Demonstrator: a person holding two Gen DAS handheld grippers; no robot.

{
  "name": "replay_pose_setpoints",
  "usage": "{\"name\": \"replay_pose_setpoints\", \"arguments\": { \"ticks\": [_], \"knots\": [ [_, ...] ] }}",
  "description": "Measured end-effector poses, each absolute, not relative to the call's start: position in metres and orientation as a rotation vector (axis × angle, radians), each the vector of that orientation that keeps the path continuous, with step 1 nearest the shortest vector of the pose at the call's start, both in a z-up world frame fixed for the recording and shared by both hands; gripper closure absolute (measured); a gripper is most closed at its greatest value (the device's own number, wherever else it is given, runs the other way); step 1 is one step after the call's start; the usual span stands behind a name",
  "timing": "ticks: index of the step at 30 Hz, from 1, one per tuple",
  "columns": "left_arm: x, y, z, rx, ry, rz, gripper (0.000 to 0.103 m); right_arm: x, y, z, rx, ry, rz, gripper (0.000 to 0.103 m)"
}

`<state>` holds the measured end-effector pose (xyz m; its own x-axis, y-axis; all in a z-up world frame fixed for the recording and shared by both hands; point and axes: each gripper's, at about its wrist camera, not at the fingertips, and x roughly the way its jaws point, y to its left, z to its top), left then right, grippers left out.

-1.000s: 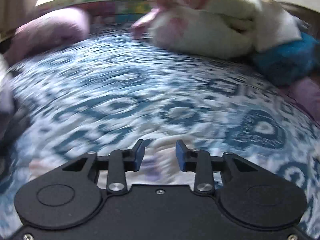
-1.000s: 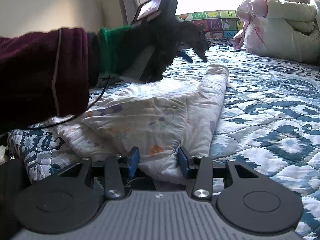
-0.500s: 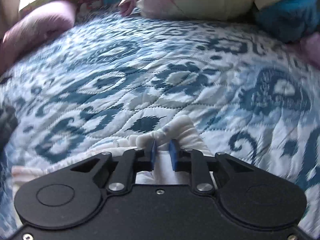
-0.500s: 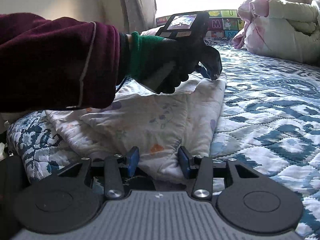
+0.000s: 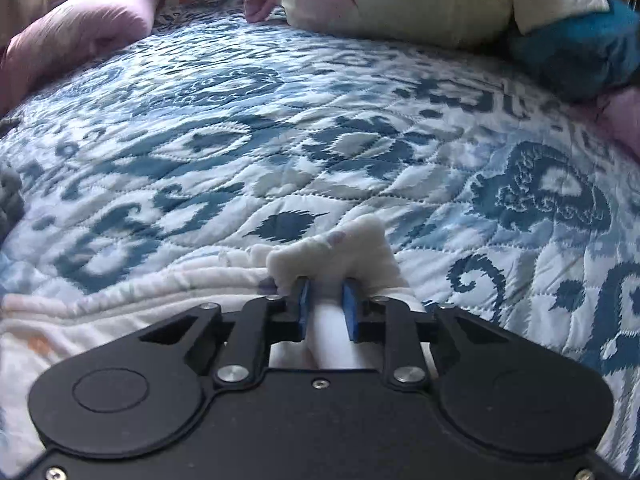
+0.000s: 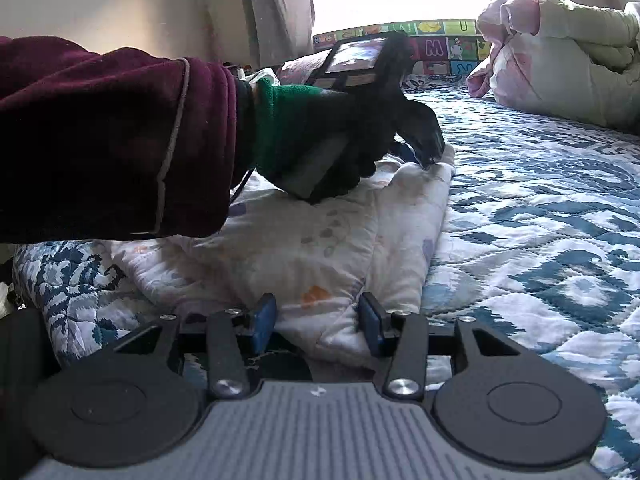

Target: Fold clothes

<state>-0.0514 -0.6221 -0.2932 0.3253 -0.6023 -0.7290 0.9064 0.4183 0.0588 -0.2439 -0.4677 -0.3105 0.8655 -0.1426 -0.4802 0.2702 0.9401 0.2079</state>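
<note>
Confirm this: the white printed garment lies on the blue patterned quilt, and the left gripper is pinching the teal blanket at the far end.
Not quite. The left gripper pinches the far end of the white printed garment itself, as the left wrist view shows; its jaws are opening slightly. The garment does lie on the blue patterned quilt.

Left tongs (image 5: 325,300) opening slightly; right tongs (image 6: 317,320) seemingly slack.

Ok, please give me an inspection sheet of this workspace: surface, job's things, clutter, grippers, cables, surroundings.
Surface: bed with blue-white quilt.
Job's things: white printed garment, partly folded, flat on the quilt.
Clutter: bundled duvet, pink pillow, teal fabric at the far edge.
Grippers: left gripper jaws opening, the garment's far end bunched between them; right gripper open around the near edge.
Cables: thin black cable under the gloved left hand.
Surroundings: curtain, alphabet mat.
</note>
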Motion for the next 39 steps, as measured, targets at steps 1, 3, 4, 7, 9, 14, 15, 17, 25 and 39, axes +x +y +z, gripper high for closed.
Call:
{"name": "replay_pose_setpoints", "arguments": {
  "ticks": [1, 3, 4, 7, 9, 14, 15, 17, 25, 39],
  "knots": [
    [-0.054, -0.624, -0.291, 0.541, 0.684, -1.046, 0.082, -0.244, -0.468, -0.310, 0.273, 0.480, -0.219, 0.055],
    [-0.059, -0.617, -0.279, 0.517, 0.672, -1.046, 0.082, -0.244, -0.467, -0.310, 0.270, 0.481, -0.220, 0.055],
    [-0.061, -0.612, -0.271, 0.498, 0.667, -1.046, 0.082, -0.244, -0.467, -0.309, 0.268, 0.482, -0.220, 0.055],
    [-0.080, -0.593, -0.255, 0.496, 0.612, -1.078, 0.082, -0.245, -0.466, -0.308, 0.265, 0.483, -0.221, 0.055],
    [-0.093, -0.580, -0.248, 0.487, 0.601, -1.126, 0.082, -0.245, -0.466, -0.308, 0.267, 0.483, -0.220, 0.055],
    [-0.107, -0.580, -0.284, 0.580, 0.665, -1.146, 0.082, -0.245, -0.466, -0.308, 0.265, 0.485, -0.219, 0.055],
    [-0.104, -0.578, -0.295, 0.560, 0.657, -1.147, 0.081, -0.244, -0.465, -0.308, 0.258, 0.489, -0.219, 0.055],
    [-0.095, -0.576, -0.292, 0.486, 0.704, -1.142, 0.080, -0.245, -0.466, -0.308, 0.252, 0.486, -0.225, 0.055],
    [-0.111, -0.478, -0.228, 0.396, 0.587, -1.110, 0.080, -0.270, -0.461, -0.291, 0.203, 0.417, -0.256, 0.056],
    [-0.150, -0.347, -0.255, 0.279, 0.667, -1.099, 0.080, -0.285, -0.432, -0.291, -0.038, 0.451, -0.357, 0.061]
  ]
}}
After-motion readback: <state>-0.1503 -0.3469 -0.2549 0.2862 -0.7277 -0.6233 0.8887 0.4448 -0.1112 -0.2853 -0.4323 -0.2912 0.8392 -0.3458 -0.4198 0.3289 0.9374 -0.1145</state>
